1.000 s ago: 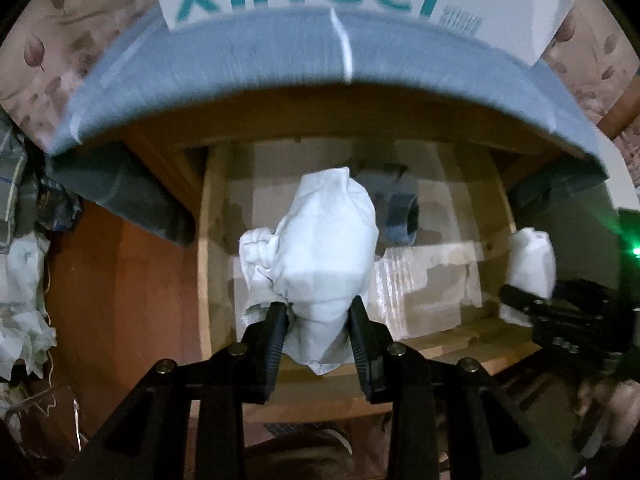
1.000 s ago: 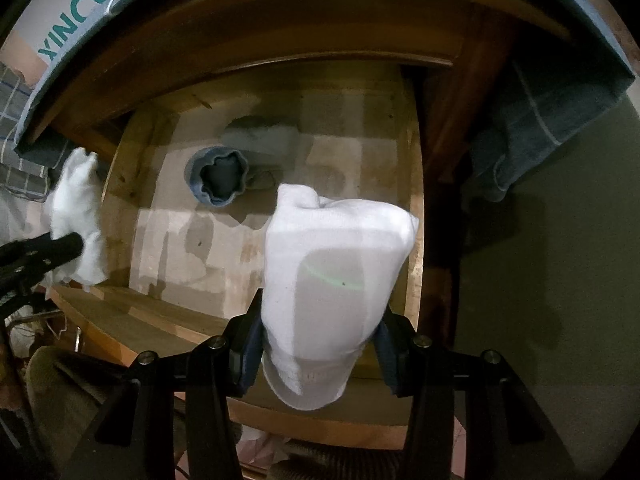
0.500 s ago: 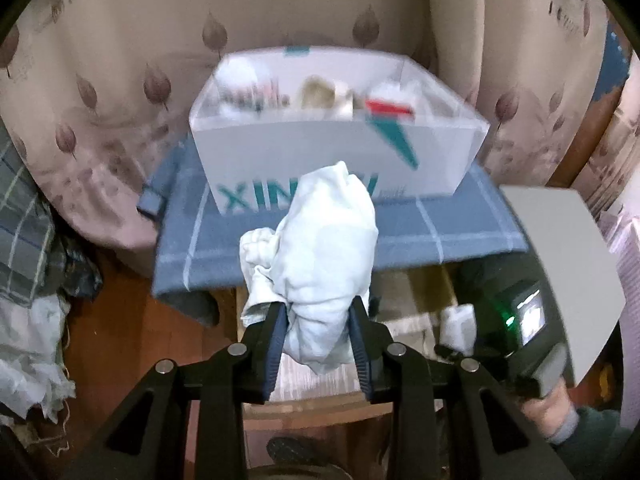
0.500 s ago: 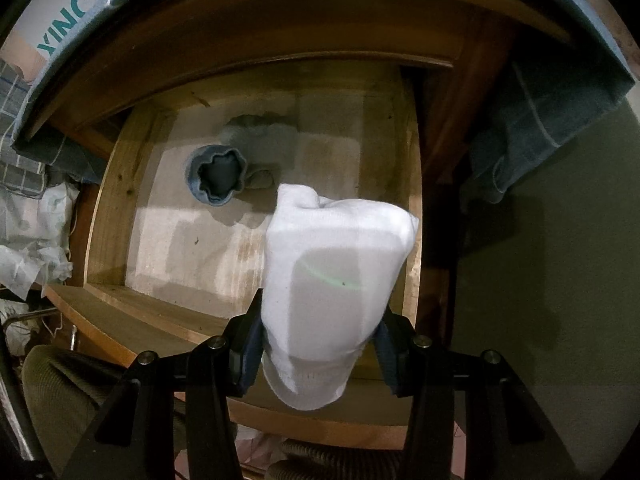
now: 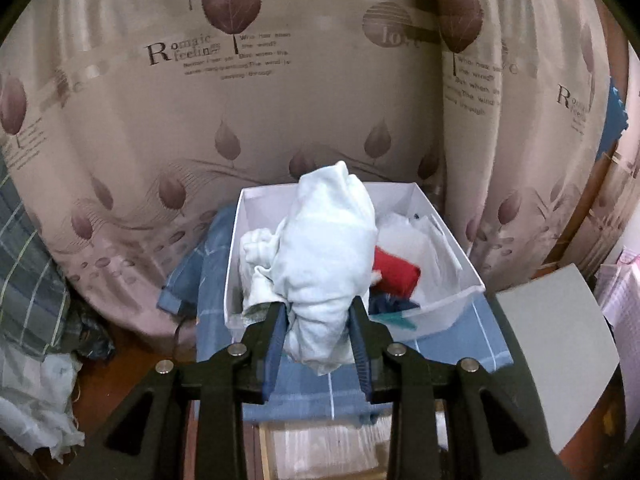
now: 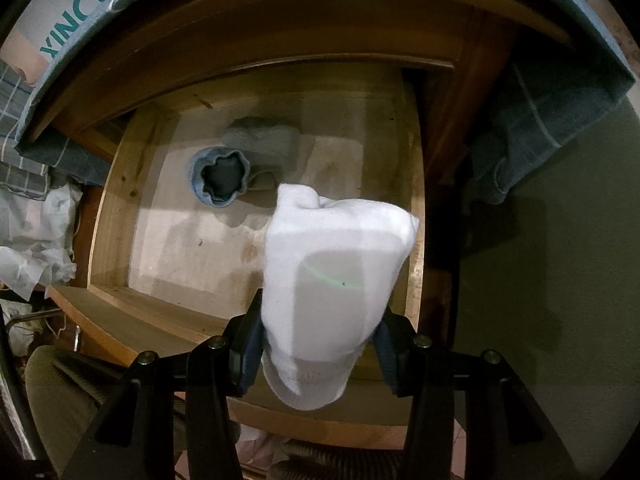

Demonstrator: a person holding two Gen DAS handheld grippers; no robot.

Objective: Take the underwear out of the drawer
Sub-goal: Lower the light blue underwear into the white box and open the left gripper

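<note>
My left gripper (image 5: pixel 319 322) is shut on a rolled white piece of underwear (image 5: pixel 326 256), held up in front of a white cardboard box (image 5: pixel 460 300) that stands on a blue checked cloth (image 5: pixel 328 388). In the right wrist view my right gripper (image 6: pixel 318 348) is shut on a white rolled bundle (image 6: pixel 336 272), which hangs over the open wooden drawer (image 6: pixel 412 184). A grey-blue rolled piece (image 6: pixel 222 178) lies on the drawer floor toward the back left. The left gripper does not show in the right wrist view.
The box holds red (image 5: pixel 396 276), white and dark blue cloth items. A leaf-print curtain (image 5: pixel 280 80) hangs behind it. A grey board (image 5: pixel 556 356) leans at the right. Crumpled white bags (image 6: pixel 36 248) and checked fabric (image 5: pixel 28 264) lie left of the drawer.
My left gripper has risen with its white roll from drawer level to above the cabinet top, in front of the box. The right gripper and its bundle have stayed still.
</note>
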